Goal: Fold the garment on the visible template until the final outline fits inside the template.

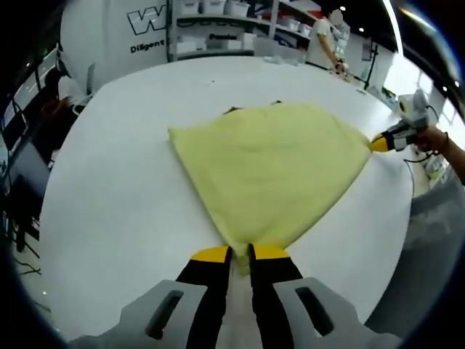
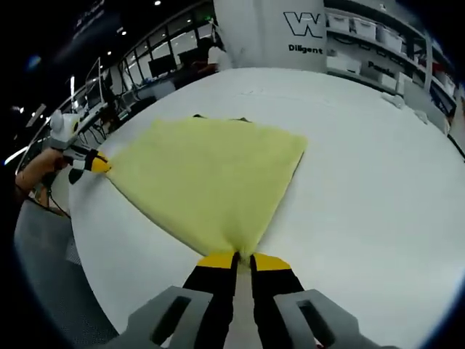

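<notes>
The yellow garment (image 1: 269, 171) lies spread on the white counter (image 1: 116, 196), pulled taut between two corners, with dark template edges (image 2: 218, 118) peeking out at its far side. The left tongs (image 1: 240, 253) are pinched tight on one corner and the right tongs (image 2: 236, 256) on the opposite one. Beyond the counter stand shelves with boxes (image 1: 218, 22) and a person (image 1: 323, 40); nothing sits on the cloth.

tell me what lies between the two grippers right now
The yellow garment stretches between them, the left gripper pinching one corner and the right gripper pinching another. Both gripper views show this on the white table.
</notes>
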Motion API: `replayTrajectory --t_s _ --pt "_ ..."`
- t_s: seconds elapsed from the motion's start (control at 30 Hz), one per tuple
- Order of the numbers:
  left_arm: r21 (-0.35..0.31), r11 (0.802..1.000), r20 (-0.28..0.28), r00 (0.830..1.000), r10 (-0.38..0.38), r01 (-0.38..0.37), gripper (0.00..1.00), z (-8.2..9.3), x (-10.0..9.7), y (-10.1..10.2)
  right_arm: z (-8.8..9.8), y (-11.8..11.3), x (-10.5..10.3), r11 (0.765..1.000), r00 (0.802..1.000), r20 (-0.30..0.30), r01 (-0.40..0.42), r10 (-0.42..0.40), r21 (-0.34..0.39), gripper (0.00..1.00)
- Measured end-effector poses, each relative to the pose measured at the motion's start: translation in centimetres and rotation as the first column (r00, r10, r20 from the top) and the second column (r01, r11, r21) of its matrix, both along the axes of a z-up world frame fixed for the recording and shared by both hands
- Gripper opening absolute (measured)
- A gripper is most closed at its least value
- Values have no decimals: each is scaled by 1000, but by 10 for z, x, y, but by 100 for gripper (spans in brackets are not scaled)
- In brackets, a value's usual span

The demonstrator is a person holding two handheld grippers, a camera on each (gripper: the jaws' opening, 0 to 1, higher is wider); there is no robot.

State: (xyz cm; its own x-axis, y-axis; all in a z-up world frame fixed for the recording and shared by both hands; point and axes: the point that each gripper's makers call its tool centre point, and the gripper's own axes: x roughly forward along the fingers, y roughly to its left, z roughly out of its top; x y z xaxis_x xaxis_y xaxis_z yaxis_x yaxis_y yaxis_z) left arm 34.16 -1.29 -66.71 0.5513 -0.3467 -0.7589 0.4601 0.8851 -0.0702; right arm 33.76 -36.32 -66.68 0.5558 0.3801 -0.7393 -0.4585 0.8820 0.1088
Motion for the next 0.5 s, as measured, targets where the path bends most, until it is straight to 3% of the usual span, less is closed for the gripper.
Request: replayTrajectory --t_s 0.13,0.3,0.5 --pt "-59 998 31 999 31 -29 33 17 0 -4 18 5 4 1000 999 53 3 -3 3 27" --pt "-103 994 86 995 54 -45 56 43 -6 -11 41 16 -1 999 996 88 0 -2 32 57" --pt "-128 990 136 988 76 -59 75 64 -17 -16 54 30 -19 999 993 113 -26 21 40 77"
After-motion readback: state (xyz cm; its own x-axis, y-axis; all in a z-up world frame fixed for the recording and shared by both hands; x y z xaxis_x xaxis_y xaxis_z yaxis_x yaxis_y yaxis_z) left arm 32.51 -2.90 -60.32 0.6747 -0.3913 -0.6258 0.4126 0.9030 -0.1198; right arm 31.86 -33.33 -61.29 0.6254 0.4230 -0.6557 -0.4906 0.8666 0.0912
